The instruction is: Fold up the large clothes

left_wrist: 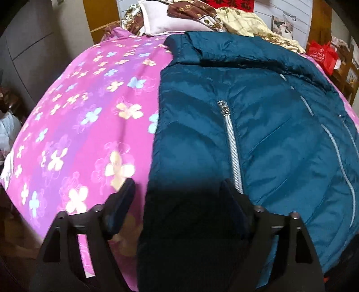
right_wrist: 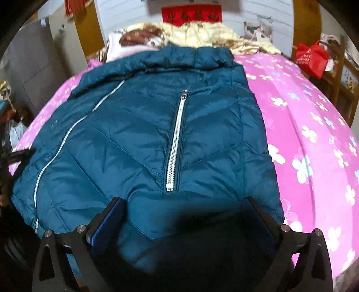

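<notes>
Hem edge of the teal puffer jacket (right_wrist: 157, 134) sits nearest, dark and out of focus between the fingers in both wrist views. Left gripper (left_wrist: 179, 202): jaws apart, straddling the jacket's side edge near the hem, one finger over the pink floral bedsheet (left_wrist: 78, 112), the other over the teal fabric by the lower end of a pocket zipper (left_wrist: 231, 139); no pad visibly pressing cloth. Right gripper (right_wrist: 186, 213): jaws apart over the hem below the other pocket zipper (right_wrist: 177, 139); contact with the fabric cannot be told from the blur. Jacket lies front-up on the bed, main zipper (right_wrist: 65, 139) closed as far as visible, body spread fairly flat, collar (right_wrist: 197, 56) at the far end toward the pillow (left_wrist: 161, 20) and the heaped quilts (right_wrist: 202, 31). Sleeves are not seen spread out to the sides; whether they are tucked under cannot be told. Judgement: early stage. Garment is laid out and roughly squared, no lengthwise fold of the body visible. Remaining, as I read it: take the hem at both corners, carry it toward the collar, then flatten the bundle.
</notes>
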`<state>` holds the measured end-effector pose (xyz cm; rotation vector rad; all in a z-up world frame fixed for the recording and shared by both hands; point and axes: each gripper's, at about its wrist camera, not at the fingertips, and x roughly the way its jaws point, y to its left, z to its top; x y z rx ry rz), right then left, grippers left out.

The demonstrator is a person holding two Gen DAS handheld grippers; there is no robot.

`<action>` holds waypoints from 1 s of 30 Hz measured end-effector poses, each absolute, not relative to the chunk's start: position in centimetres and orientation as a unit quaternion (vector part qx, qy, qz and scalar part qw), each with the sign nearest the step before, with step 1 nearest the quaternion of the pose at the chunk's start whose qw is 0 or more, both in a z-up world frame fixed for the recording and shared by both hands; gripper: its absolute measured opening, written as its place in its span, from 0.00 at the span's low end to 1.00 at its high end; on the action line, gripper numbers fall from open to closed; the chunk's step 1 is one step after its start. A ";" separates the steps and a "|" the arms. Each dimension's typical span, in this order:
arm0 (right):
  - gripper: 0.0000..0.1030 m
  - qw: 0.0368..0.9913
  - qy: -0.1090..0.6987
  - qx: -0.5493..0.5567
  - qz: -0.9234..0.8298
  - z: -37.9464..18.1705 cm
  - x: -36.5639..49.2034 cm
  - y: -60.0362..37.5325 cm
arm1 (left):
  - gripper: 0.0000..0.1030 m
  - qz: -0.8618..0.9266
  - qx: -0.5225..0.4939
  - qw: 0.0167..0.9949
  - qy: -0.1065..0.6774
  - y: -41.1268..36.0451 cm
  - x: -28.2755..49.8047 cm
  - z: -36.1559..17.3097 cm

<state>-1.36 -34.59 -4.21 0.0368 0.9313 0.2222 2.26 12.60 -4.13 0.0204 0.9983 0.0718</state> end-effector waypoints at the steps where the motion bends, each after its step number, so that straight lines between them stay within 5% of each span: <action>1: 1.00 0.891 0.442 0.013 0.104 -4.3 -1.6 -34.5 | 0.79 0.031 0.000 0.876 0.482 12.9 2.2 -4.3; 14: 0.99 0.905 0.408 0.112 0.046 -3.5 -6.0 -40.9 | 0.78 0.079 -0.036 0.893 0.441 17.3 -3.9 -2.2; 30: 1.00 0.880 0.367 0.228 0.200 -4.8 -5.1 -40.4 | 0.78 0.074 -0.069 0.894 0.436 17.8 -4.7 -3.2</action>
